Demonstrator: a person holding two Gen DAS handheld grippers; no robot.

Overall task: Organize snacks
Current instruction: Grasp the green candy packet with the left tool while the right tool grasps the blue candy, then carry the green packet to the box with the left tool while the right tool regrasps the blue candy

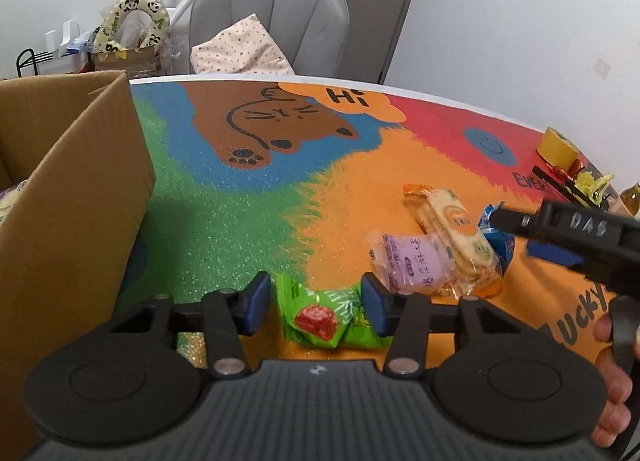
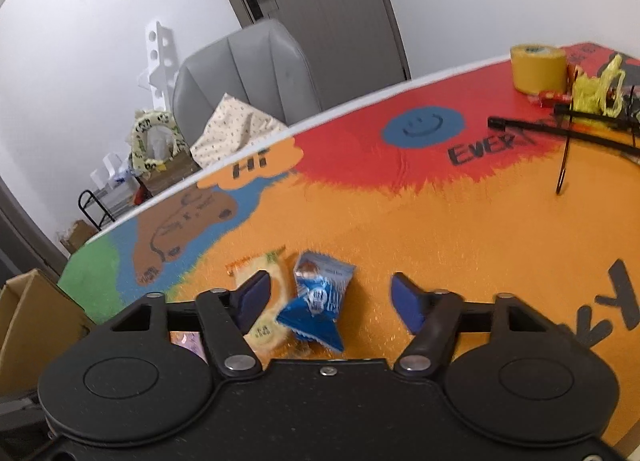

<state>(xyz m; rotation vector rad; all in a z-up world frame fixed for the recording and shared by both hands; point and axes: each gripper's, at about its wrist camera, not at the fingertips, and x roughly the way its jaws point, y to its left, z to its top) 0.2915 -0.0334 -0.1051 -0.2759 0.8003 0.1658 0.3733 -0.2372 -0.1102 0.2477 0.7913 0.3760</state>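
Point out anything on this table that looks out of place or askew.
Nothing is spilled or damaged. The purple snack packet and cracker packet overlap in a loose heap beside the blue packet. At the far edge, a yellow tape roll and black cable ties sit among the clutter.

Left gripper (image 1: pixel 316 303) tilts downward, its blue pads (image 1: pixel 256 301) parted, a gap showing beside the left one; right gripper (image 2: pixel 332 297) also tilts downward, jaws apart, neither pad pressing anything; in the left view the right gripper reaches in from the right edge, a hand (image 1: pixel 614 385) curled round its handle.
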